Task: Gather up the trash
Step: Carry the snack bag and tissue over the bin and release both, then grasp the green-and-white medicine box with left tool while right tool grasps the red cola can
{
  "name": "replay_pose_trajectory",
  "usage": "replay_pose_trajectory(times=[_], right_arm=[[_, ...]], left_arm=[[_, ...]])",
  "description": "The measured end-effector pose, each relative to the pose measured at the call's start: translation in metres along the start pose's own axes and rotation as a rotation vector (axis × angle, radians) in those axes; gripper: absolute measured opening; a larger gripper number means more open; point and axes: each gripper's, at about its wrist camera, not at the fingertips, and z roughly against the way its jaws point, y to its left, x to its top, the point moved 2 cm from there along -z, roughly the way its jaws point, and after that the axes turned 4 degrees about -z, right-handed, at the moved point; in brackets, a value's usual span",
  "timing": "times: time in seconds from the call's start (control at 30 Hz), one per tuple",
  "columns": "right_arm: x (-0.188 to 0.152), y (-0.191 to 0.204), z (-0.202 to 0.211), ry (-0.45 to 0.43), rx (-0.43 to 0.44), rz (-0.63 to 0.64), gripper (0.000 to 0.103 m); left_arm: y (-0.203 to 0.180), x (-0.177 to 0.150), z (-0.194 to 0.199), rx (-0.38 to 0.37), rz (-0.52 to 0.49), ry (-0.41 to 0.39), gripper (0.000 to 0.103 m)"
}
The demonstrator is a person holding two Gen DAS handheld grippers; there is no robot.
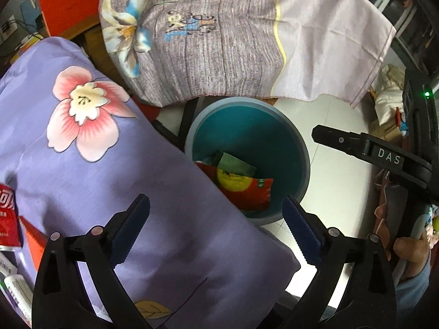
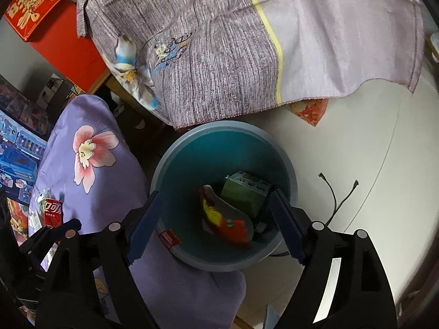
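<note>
A teal trash bin [image 1: 274,148] [image 2: 192,159] stands on the white floor beside a table draped in purple floral cloth. Inside lie a red and yellow wrapper [image 1: 241,186] [image 2: 225,222] and a green carton [image 2: 244,192]. A small red packet [image 2: 168,238] sits at the bin's near rim. My right gripper [image 2: 216,224] is open and empty just above the bin. My left gripper [image 1: 216,233] is open and empty over the cloth's edge beside the bin. A red cola can [image 1: 8,219] [image 2: 52,211] stands on the cloth at the left.
A second table with grey-lilac floral cloth [image 1: 219,41] [image 2: 247,49] hangs behind the bin. A red box [image 2: 38,5] sits on a red stool. Black cables [image 2: 334,197] lie on the floor right of the bin. Paper packets [image 1: 13,285] lie by the can.
</note>
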Motion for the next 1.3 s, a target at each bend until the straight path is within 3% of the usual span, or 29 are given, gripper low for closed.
replay_pose_trajectory(times=[0.33,0.53,1.1,1.3], right_arm=[[-0.014,0.045,0.02,-0.02,0.01,0.066,0.083],[-0.033,0.096,0.013,0.034,0.048,0.128,0.084],[-0.098,0.315,-0.028,0.163,0.061,0.483,0.084],[-0.113,0.386,-0.055,0.2,0.087,0.56,0.084]], left_arm=[[0.031,-0.032,0.043,0.021,0.057,-0.054,0.098],[0.073,-0.06,0.074,0.065,0.128,-0.095,0.099],[0.257,-0.16,0.163,0.19,0.498,-0.255,0.099],[0.315,-0.18,0.161,0.162,0.646,-0.266,0.099]])
